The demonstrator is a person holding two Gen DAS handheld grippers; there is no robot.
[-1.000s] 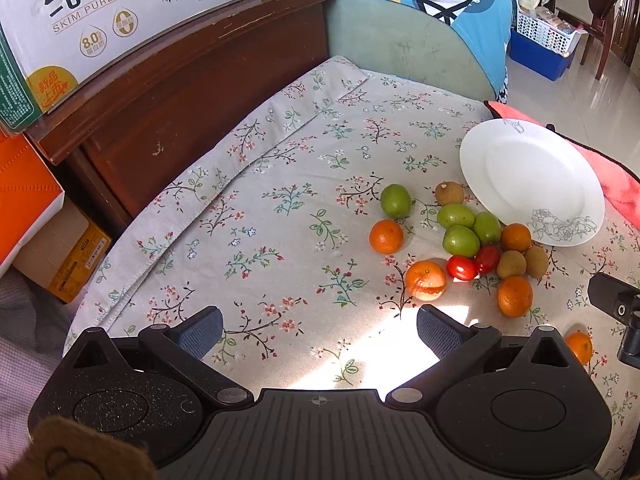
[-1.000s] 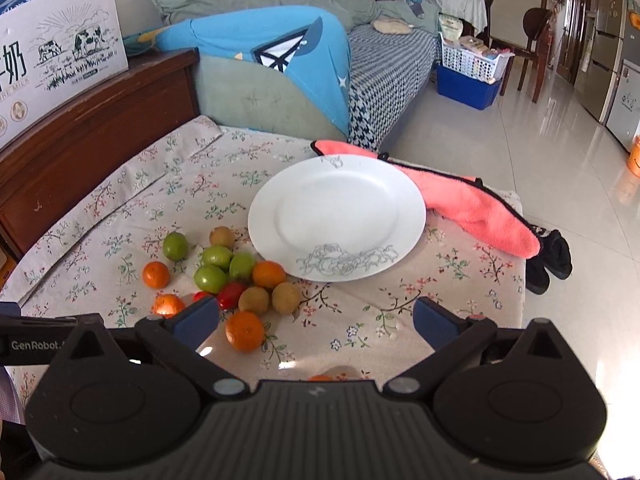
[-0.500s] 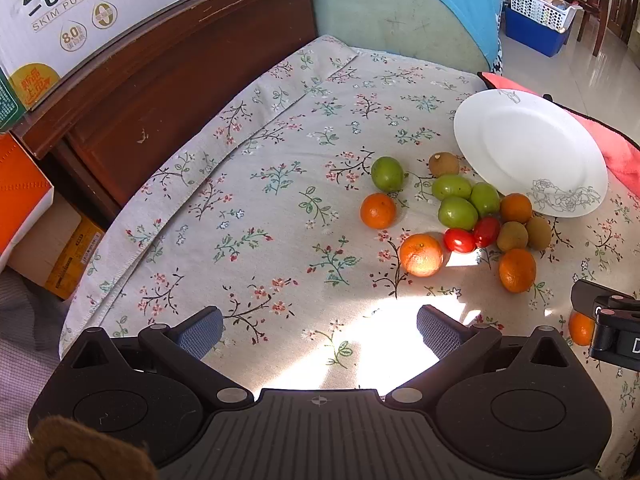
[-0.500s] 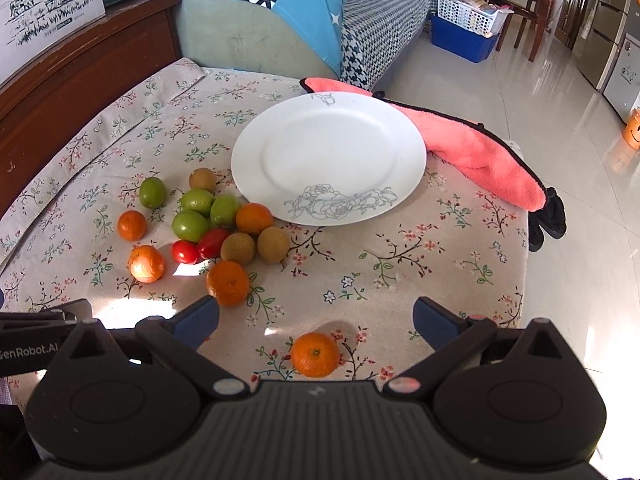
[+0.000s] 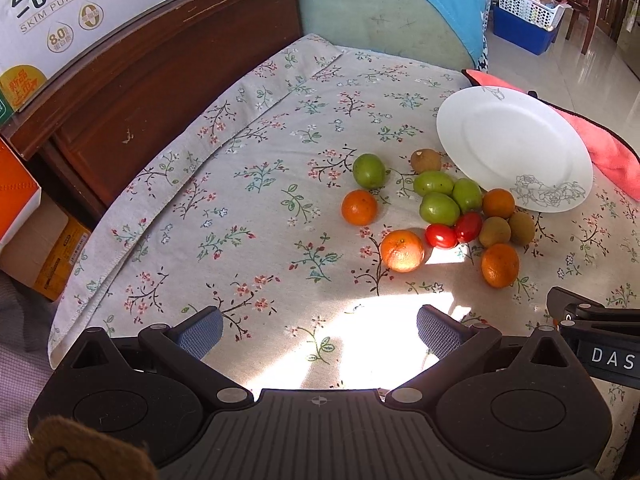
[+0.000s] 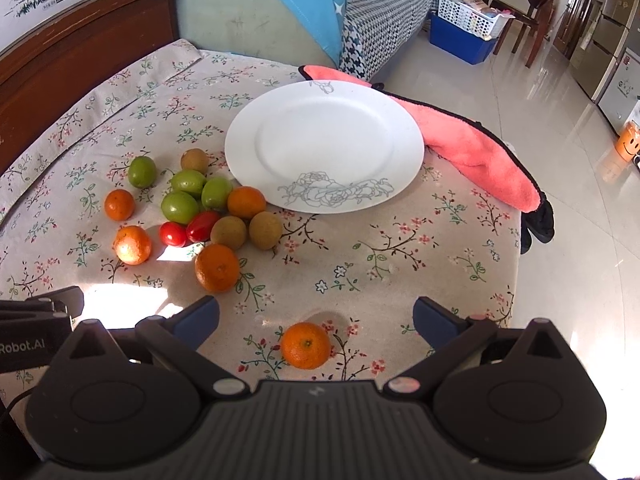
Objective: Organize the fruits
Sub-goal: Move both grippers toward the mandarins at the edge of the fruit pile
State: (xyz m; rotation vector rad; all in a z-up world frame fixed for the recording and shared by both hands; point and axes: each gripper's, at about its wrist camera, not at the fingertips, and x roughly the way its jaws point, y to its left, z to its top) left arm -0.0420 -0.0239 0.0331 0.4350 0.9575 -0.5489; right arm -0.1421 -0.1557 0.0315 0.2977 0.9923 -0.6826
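One lone orange (image 6: 305, 345) lies on the tablecloth (image 6: 400, 264) between your right gripper (image 6: 316, 316) fingers, just below their tips; round, no long axis. Right jaws spread wide, empty. Left gripper (image 5: 320, 330) likewise wide, empty, over bare cloth. Plate (image 6: 324, 144) sits ahead, bare; the fruit pile (image 6: 200, 208) rests at its left rim.

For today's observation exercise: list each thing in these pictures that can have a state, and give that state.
Left gripper: open, holding nothing.
Right gripper: open, an orange between its fingers, not gripped.
Plate: bare, no fruit on it.
Lone orange: on the tablecloth, apart from the pile.
Pink cloth: lying partly under the plate's far edge.
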